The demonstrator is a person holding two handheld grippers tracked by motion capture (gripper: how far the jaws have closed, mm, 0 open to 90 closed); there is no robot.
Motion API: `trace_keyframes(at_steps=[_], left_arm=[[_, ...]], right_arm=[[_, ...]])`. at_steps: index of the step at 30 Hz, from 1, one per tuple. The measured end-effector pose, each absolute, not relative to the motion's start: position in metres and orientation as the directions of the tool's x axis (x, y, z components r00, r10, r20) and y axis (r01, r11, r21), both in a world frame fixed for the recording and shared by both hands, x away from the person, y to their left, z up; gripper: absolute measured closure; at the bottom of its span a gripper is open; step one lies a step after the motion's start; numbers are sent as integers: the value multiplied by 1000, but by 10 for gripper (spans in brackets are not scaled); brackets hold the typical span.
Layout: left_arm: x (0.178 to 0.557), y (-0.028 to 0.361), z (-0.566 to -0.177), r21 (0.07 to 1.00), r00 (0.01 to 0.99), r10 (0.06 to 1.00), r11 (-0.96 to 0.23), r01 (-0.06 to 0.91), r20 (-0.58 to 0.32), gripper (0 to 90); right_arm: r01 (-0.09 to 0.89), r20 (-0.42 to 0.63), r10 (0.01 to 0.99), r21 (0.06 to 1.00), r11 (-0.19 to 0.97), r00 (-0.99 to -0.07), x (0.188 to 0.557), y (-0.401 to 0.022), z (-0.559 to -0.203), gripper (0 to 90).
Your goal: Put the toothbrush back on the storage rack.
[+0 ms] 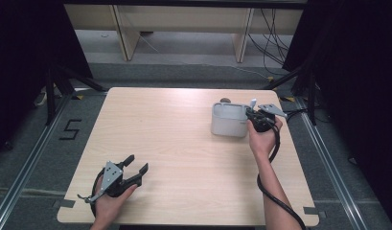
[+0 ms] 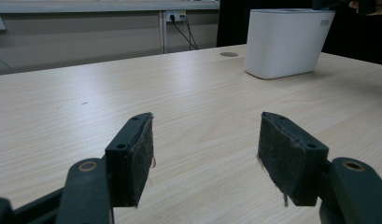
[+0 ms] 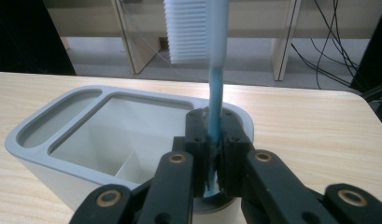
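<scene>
A white holder (image 1: 228, 120) with several compartments stands at the table's far right; it also appears as a white box (image 2: 287, 42) and from above its rim (image 3: 58, 154). My right gripper (image 1: 255, 118) (image 3: 213, 147) is shut on a blue toothbrush (image 3: 215, 88), held upright with white bristles at the top, its lower end at the holder's near right corner. The toothbrush head (image 1: 253, 103) pokes up beside the holder. My left gripper (image 1: 137, 165) (image 2: 205, 154) rests open near the table's front left, nothing between its pads.
The light wooden table (image 1: 184, 143) has bare room across its middle and left. A small round mark (image 2: 229, 54) lies behind the holder. Beyond the far edge are wooden furniture legs (image 1: 124, 33) and cables (image 1: 272, 38) on the floor.
</scene>
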State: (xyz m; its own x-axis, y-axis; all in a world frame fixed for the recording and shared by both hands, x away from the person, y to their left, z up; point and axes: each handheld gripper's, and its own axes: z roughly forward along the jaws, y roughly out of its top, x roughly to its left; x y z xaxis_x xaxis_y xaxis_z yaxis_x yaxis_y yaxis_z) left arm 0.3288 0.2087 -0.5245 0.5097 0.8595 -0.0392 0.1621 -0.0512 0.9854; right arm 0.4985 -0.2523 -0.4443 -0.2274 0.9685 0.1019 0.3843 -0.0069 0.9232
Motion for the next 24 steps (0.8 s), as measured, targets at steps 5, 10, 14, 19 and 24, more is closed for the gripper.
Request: trace_keyframes(at_steps=[5, 10, 14, 19, 24], left_arm=[[329, 209, -524, 985, 510, 860, -52, 162, -38, 354], [329, 209, -524, 985, 509, 860, -52, 162, -38, 354], [329, 209, -524, 985, 510, 860, -52, 162, -39, 354], [329, 208, -524, 985, 511, 859, -54, 162, -37, 354], [329, 208, -524, 985, 511, 859, -55, 162, -37, 355]], right_arm=[[383, 89, 968, 924, 8, -235, 499, -253, -446, 848], [388, 78, 970, 921, 17, -229, 499, -252, -448, 847], [386, 66, 973, 922, 25, -220, 500, -251, -448, 837], [378, 90, 969, 926, 4, -231, 497, -252, -446, 783], [378, 81, 967, 926, 16, -241, 494, -252, -443, 669]])
